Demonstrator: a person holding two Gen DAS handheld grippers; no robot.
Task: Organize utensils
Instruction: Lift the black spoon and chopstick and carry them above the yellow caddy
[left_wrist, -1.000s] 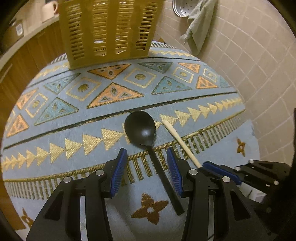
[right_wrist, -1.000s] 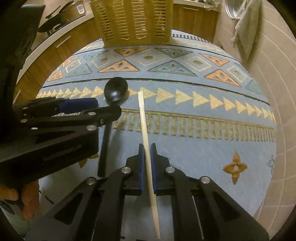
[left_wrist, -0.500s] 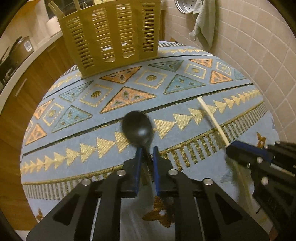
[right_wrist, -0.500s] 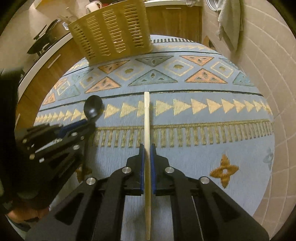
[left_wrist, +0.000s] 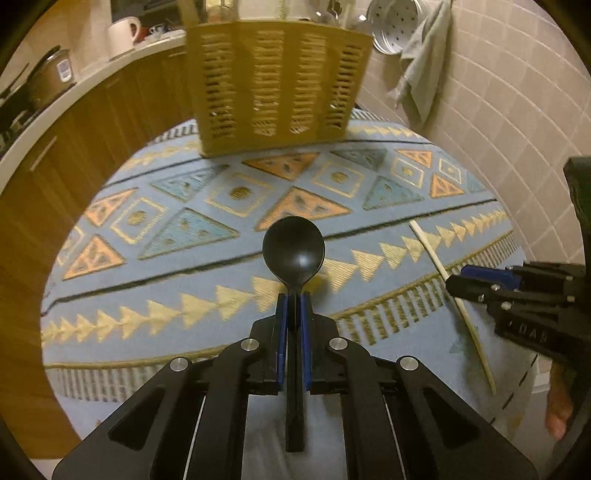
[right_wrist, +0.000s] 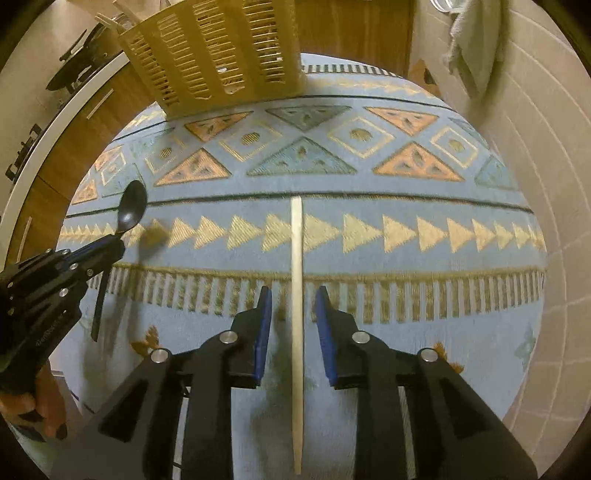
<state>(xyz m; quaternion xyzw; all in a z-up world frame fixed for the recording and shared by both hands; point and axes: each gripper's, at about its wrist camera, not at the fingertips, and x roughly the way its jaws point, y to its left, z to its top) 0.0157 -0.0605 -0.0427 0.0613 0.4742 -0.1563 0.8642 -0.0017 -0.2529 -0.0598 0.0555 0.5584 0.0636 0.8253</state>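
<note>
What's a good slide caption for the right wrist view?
Right gripper open around a pale wooden chopstick above the blue patterned mat; left gripper holds a black plastic spoon.

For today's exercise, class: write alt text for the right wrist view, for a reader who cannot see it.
The right gripper is open, its jaws either side of a pale wooden chopstick above a blue patterned mat. At left, the left gripper holds a black spoon; a yellow slatted basket stands behind.

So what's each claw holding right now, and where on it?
Left claw grips the black spoon at its neck, just below the bowl. Right claw is open around the chopstick.
</note>
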